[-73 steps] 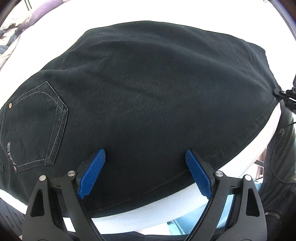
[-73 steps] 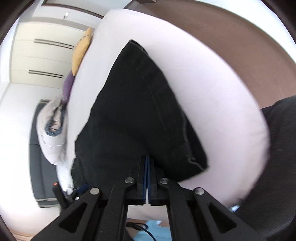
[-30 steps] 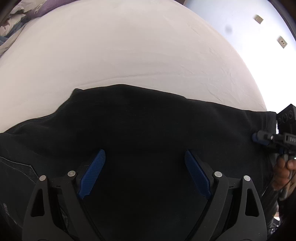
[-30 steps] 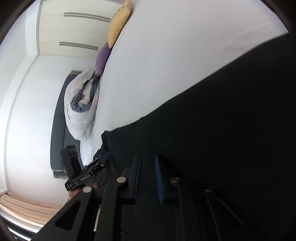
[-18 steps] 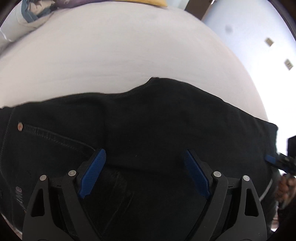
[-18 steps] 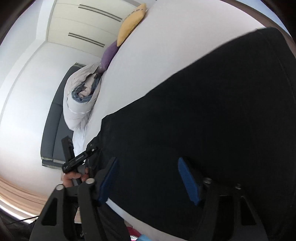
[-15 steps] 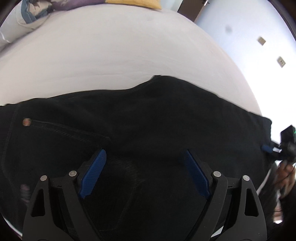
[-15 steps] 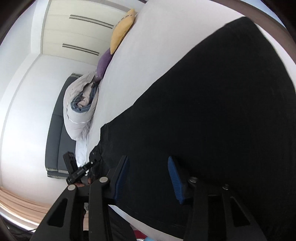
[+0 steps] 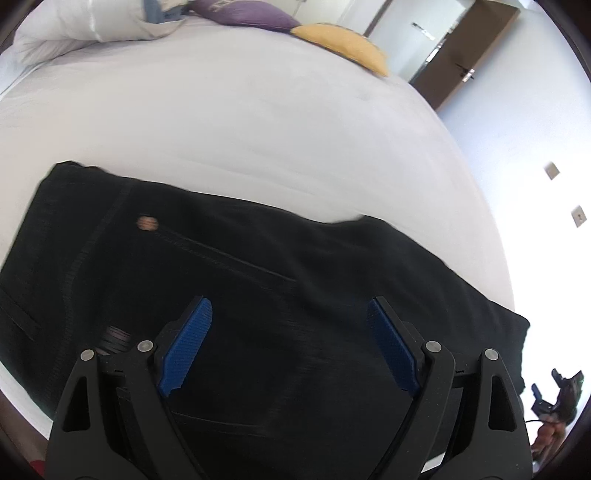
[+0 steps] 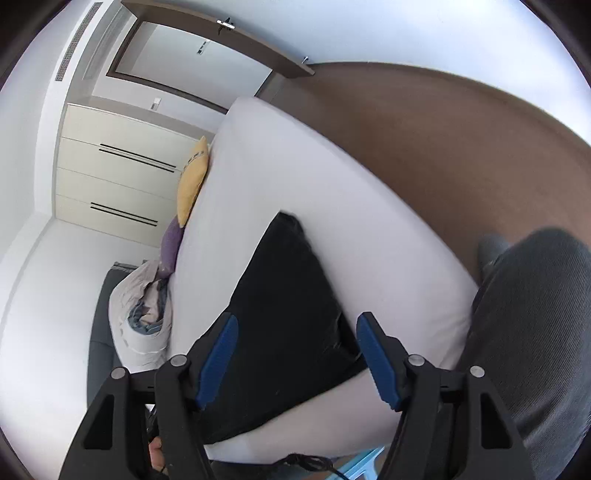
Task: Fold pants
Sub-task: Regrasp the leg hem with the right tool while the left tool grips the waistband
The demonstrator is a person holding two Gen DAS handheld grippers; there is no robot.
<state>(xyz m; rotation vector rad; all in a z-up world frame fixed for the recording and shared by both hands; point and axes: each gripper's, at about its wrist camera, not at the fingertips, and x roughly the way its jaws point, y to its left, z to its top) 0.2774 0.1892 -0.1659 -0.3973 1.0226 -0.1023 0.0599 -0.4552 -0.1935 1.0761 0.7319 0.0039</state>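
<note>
Pants [image 9: 258,288], black denim and already doubled into a broad slab, lie flat on the white bed [image 9: 258,122] close to its near edge, with the long axis running left to right across the left wrist view. The waistband end, with a copper rivet [image 9: 147,222] and a pocket seam, is at the left; the other end reaches toward the bed's right side. Far behind, against the head of the bed, sit a purple pillow [image 9: 243,16], a yellow pillow [image 9: 343,44] and a rolled duvet [image 9: 85,29], all well apart from the cloth.

The left gripper [image 9: 291,343] hovers directly over the middle of the slab, fingers spread wide and holding nothing. The right gripper [image 10: 295,363] is likewise spread and empty, looking along the bundle from its right end (the cloth stretches away from it toward the pillows in that view).

Judging by this layout, each gripper is nearest its own end, so a further fold would bring one short end across the long axis onto the other. Whether another fold is needed is hard to say.
</note>
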